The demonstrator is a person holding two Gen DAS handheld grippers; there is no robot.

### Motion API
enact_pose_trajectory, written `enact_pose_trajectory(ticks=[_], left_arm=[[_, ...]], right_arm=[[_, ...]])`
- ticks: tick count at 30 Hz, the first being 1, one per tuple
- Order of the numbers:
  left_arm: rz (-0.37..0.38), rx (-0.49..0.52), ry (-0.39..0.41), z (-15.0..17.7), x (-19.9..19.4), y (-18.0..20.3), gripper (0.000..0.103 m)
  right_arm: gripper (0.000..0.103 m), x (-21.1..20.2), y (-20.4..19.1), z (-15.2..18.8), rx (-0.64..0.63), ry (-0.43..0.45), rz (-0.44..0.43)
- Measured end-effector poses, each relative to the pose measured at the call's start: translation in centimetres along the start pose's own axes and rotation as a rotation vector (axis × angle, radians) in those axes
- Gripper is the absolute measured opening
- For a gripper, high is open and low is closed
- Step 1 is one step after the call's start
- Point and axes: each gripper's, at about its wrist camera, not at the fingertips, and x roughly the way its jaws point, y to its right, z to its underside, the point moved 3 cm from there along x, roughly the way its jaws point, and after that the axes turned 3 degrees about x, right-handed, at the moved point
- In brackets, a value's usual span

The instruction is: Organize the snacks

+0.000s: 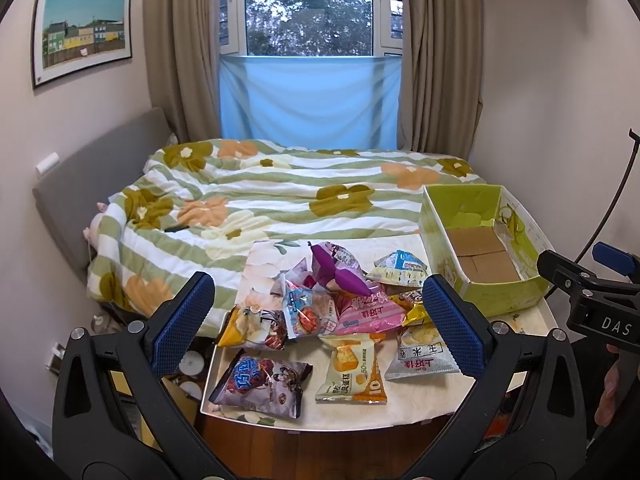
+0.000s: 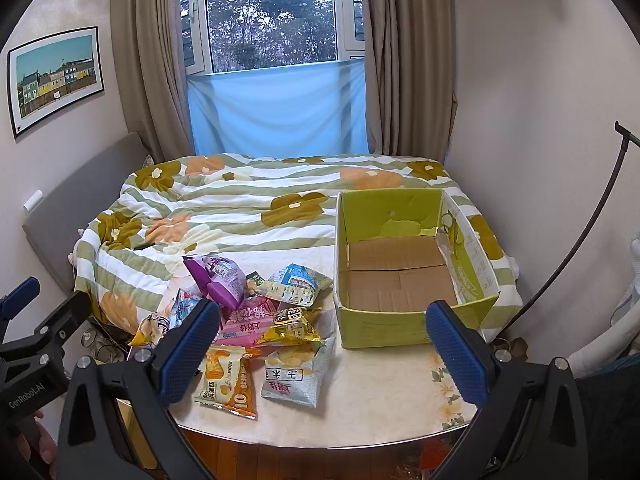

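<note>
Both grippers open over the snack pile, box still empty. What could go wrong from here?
1. The snack packets overlap, so the left gripper may pinch two at once.
2. The dark packet lies at the table edge; a nudge could drop it.
3. The green box is light cardboard; the right gripper could shove it.

"DAS" on the right tongs (image 1: 600, 276) — "10" on the orange packet (image 1: 352, 372).

From my left wrist view, the blue-padded left gripper (image 1: 318, 320) covers parts of the yellow foil snack bag (image 1: 414, 314) and grey-white chip packet (image 1: 420, 354). The black right gripper (image 1: 600, 296) is cut off at the right edge. Small print on the packets is illegible to me.
</note>
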Motion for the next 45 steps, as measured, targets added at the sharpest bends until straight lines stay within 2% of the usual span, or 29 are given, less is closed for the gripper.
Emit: enact_pose_trajectory(ticks=[10, 14, 21, 26, 35, 42, 45], left_arm=[[0.006, 0.0, -0.021, 0.3, 0.4, -0.2, 0.102], [0.047, -0.002, -0.09, 1.1, 2.1, -0.3, 0.102], [0.167, 0.017, -0.262, 6.4, 7.3, 1.2, 0.102], [0.197, 0.015, -0.343, 9.8, 10.6, 2.9, 0.102], [0.11, 0.059, -0.41, 14.1, 16.7, 6.3, 0.1], [0.008, 0.045, -0.462, 15.6, 21.1, 6.6, 0.093], [0.001, 0.041, -0.488, 16.0, 22.3, 6.7, 0.091]], right_arm=[[0.103, 0.1, 0.0, 0.0, 0.002, -0.003, -0.003], [0.103, 0.5, -0.3, 0.3, 0.016, -0.027, -0.006], [0.103, 3.5, 1.1, 3.7, 0.081, -0.136, -0.011], [0.103, 6.9, 2.7, 6.8, 0.142, -0.235, -0.051], [0.103, 13.7, 4.7, 9.9, 0.184, -0.364, -0.147], [0.103, 18.7, 3.7, 11.2, 0.171, -0.485, -0.272], [0.103, 20.6, 2.9, 12.0, 0.152, -0.53, -0.314]])
